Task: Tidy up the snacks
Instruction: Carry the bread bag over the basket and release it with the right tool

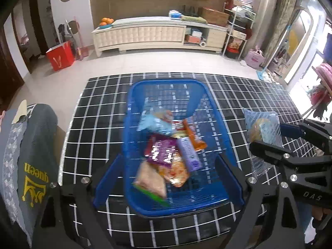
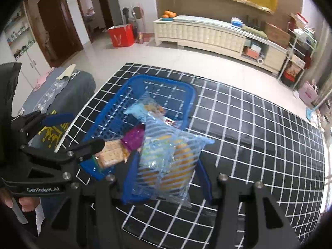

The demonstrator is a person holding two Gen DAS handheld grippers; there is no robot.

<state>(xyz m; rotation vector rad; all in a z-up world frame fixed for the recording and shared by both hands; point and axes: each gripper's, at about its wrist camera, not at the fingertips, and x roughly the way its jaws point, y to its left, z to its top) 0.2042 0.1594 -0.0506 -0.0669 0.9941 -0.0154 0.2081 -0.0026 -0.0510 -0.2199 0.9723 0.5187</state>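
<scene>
Blue-striped snack bag [image 2: 166,161] in right gripper [image 2: 166,178]

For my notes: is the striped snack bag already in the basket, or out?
Out. The right gripper holds the striped bag above the cloth, beside the basket.

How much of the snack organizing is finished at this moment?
Mostly done: several snack packs already lie in the blue basket. In hand: the right gripper is shut on a striped clear bag, held beside the basket. The left gripper is open and empty. Left: put that bag in.
</scene>
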